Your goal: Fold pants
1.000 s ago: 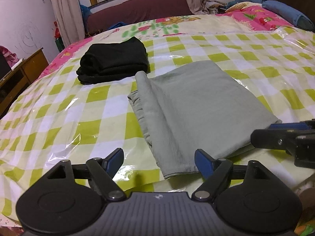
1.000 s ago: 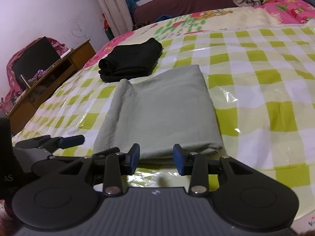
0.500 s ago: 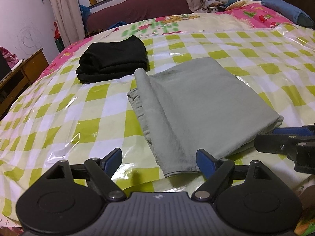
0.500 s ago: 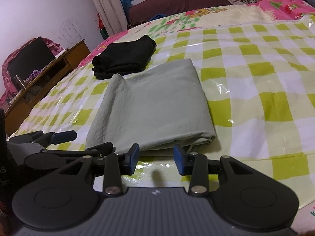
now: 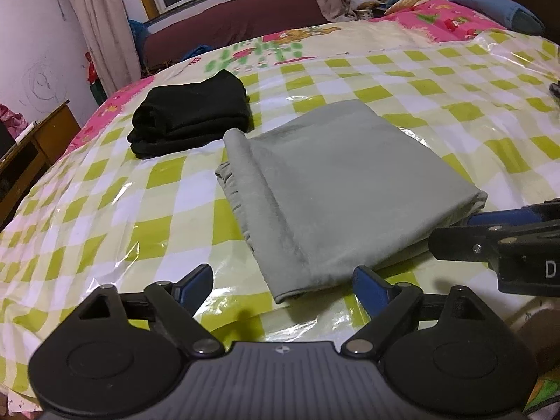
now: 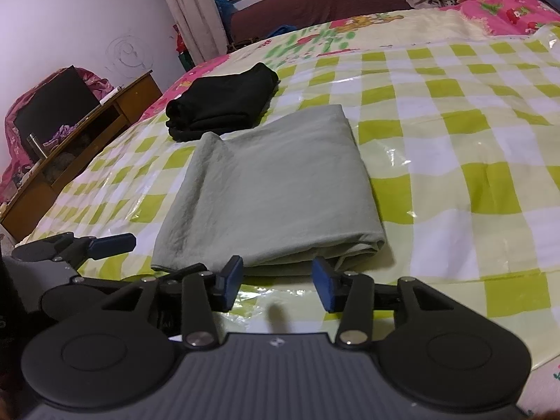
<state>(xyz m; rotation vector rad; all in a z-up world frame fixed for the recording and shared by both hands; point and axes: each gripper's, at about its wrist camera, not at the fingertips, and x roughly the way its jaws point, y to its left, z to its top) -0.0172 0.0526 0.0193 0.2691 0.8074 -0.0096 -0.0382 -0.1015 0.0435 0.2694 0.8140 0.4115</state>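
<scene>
My left hand-held gripper (image 5: 282, 285) has its jaws spread wide and opening further, with only the near left corner of the grey pants (image 5: 336, 189) lying ahead of the gap and neither pad touching cloth. My right hand-held gripper (image 6: 276, 281) has its jaws about half apart and opening too, empty, its pads just short of the near folded edge of the pants (image 6: 276, 189). The pants lie folded into a flat rectangle on the bed (image 5: 105, 210), on a glossy green-and-white checked cover, with a raised roll of cloth along their left side. Just beyond the pants' far left corner sits a folded black garment (image 5: 190, 117), close to them but seemingly not touching. Farther beyond the pants I see a dark red sofa (image 5: 241, 17) under a window, and off to their left a wooden desk (image 6: 87, 140). Nothing lies between either gripper and the pants.
</scene>
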